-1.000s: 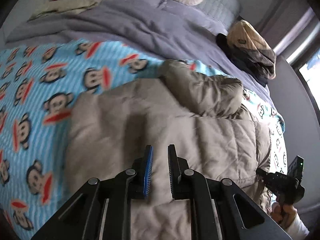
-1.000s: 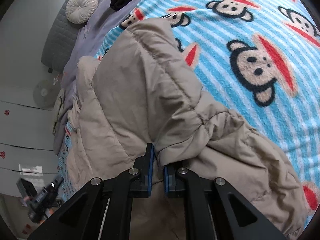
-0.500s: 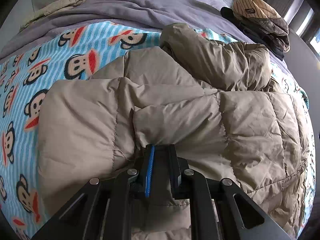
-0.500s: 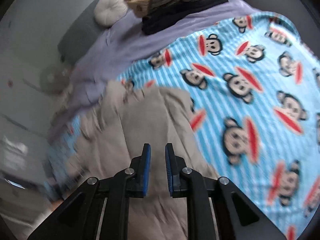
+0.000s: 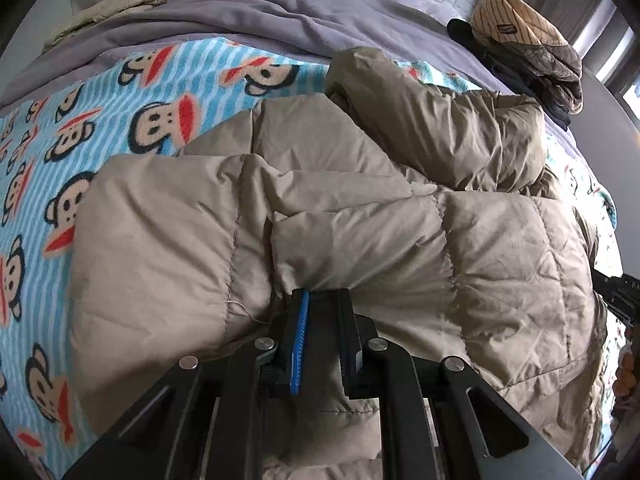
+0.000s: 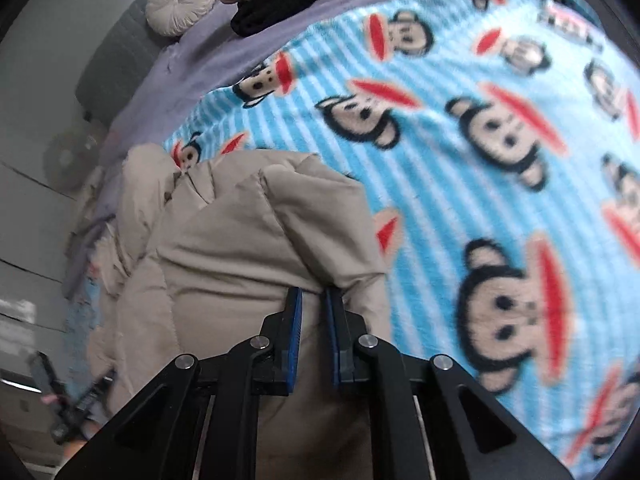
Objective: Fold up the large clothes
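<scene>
A beige quilted puffer jacket lies on the blue monkey-print blanket, with parts folded over its body. My left gripper is open, its tips against a folded edge of the jacket with nothing between the jaws. In the right wrist view the jacket fills the lower left. My right gripper is open with a narrow gap, its tips at the edge of a folded jacket flap. The right gripper shows at the left view's right edge.
A purple duvet covers the bed's far end. A pile of folded clothes with a striped item on top sits at the far right. A round cream cushion leans on the grey headboard. The blanket stretches right of the jacket.
The right gripper let go of the jacket sleeve, swung up, and came back down to the flap's edge. The left gripper dropped to the jacket's folded edge and has held there.
</scene>
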`<state>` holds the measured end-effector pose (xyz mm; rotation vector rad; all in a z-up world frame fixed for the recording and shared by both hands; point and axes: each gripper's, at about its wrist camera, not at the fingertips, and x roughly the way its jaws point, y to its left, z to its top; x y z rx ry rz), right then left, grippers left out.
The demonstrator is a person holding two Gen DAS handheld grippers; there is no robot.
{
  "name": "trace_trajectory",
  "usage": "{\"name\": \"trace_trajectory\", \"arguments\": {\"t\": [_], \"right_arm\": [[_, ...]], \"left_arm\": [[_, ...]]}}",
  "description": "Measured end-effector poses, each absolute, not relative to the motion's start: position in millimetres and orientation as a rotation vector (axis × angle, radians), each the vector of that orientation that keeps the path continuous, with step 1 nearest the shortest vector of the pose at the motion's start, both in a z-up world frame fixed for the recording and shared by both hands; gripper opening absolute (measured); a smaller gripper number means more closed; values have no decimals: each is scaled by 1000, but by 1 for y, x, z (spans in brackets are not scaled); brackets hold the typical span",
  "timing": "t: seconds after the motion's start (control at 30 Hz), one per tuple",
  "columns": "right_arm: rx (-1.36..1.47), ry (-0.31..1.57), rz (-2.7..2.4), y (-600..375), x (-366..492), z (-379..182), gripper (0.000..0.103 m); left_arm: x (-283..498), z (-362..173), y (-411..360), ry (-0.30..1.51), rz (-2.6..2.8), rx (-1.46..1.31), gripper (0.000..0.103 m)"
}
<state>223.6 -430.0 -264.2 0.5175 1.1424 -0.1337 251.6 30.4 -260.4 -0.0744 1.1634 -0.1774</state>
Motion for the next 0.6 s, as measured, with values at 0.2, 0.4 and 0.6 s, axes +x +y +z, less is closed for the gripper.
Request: {"name": "trace_trajectory", "arguments": {"t": [0.2, 0.4, 0.6], "right_arm": [[458, 1143, -221, -437, 192, -237, 16], [531, 1153, -234, -437, 144, -228, 16], [582, 1181, -233, -429, 112, -232, 16]], "left_arm": [[242, -235, 42, 1140, -134, -61, 15], [214, -212, 51, 1115, -130, -35, 15], [188, -203, 47, 1110, -136, -62, 15]]}}
